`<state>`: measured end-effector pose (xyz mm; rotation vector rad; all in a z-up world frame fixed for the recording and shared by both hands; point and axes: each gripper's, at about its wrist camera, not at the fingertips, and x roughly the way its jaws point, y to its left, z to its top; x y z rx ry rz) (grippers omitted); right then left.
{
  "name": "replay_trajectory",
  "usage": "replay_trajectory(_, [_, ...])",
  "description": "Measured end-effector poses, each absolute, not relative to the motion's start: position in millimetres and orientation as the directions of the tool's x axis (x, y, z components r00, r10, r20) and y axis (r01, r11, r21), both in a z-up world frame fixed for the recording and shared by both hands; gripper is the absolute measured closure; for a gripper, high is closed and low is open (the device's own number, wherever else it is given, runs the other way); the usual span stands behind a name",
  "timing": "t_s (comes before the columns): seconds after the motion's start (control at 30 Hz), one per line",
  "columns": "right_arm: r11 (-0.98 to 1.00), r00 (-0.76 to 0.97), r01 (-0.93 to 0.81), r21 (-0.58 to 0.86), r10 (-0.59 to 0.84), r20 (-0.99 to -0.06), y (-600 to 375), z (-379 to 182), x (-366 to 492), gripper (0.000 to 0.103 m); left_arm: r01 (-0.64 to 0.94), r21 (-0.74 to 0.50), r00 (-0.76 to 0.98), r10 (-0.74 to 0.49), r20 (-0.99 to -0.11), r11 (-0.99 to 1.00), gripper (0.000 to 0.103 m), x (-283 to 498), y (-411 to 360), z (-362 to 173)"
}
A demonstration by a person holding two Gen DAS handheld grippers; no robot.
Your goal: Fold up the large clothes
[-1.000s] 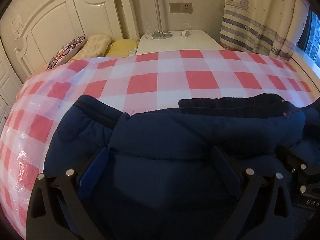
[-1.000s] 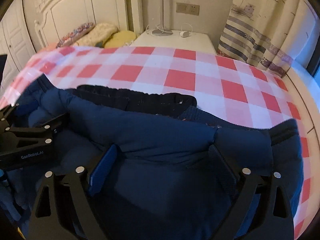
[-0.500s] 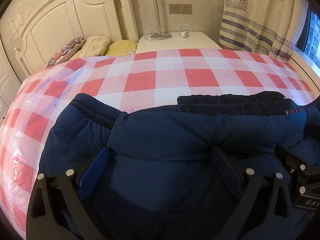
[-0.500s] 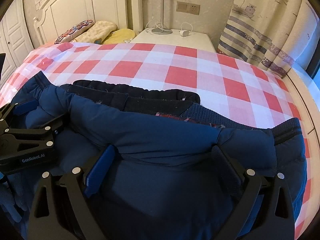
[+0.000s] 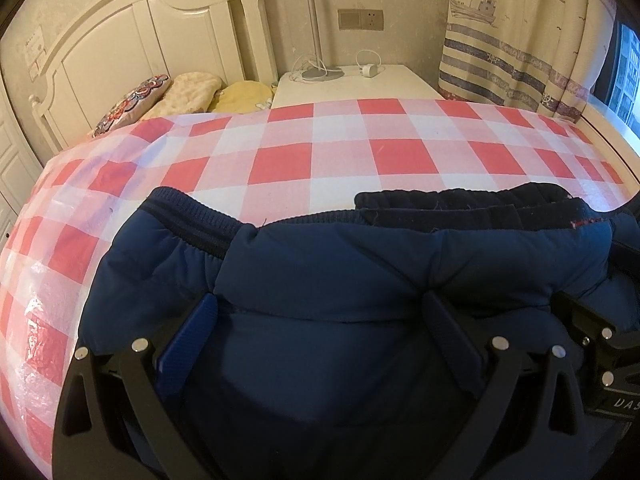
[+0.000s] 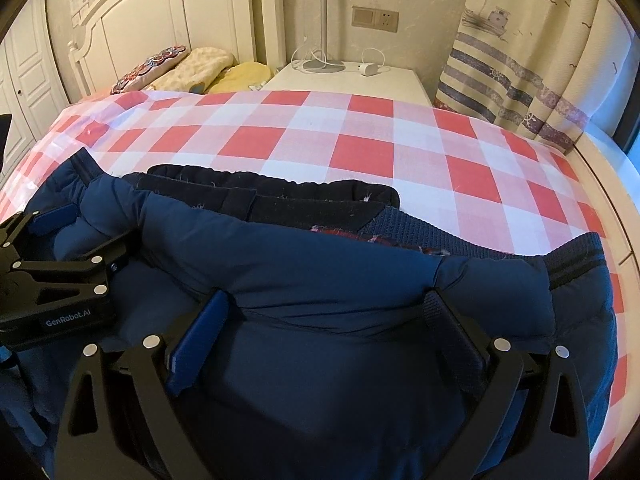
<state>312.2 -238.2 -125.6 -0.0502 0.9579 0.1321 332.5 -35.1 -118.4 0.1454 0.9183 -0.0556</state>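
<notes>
A large navy padded jacket (image 5: 360, 272) lies on a bed with a red and white checked cover (image 5: 280, 160). It also fills the lower part of the right wrist view (image 6: 340, 280). A folded layer of it drapes across both grippers. My left gripper (image 5: 320, 308) has its fingers spread wide, with the fabric fold lying over the tips. My right gripper (image 6: 328, 304) stands the same way, fingers wide apart under the fold. The left gripper's body shows at the left edge of the right wrist view (image 6: 52, 276). The dark ribbed collar (image 6: 272, 196) lies at the jacket's far edge.
A white headboard (image 5: 140, 40) and pillows (image 5: 192, 88) are at the far left. A white bedside table (image 5: 352, 84) with a lamp base and charger stands behind the bed. A striped curtain (image 5: 520, 40) hangs at the right.
Both grippers have moved lower and a little forward with the jacket fold, so more of the checked cover shows beyond it. The jacket's far edge has settled flatter on the bed.
</notes>
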Motion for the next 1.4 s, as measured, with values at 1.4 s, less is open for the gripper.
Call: replay_trajectory(1.4, [0.992,0.578,-0.005,0.130,0.108,-0.809,-346.1,-130.9,311.0,0.004,0.050,0.107,0.697,0.042,-0.716,0.993,0.004,330.7,31.5,-94.4])
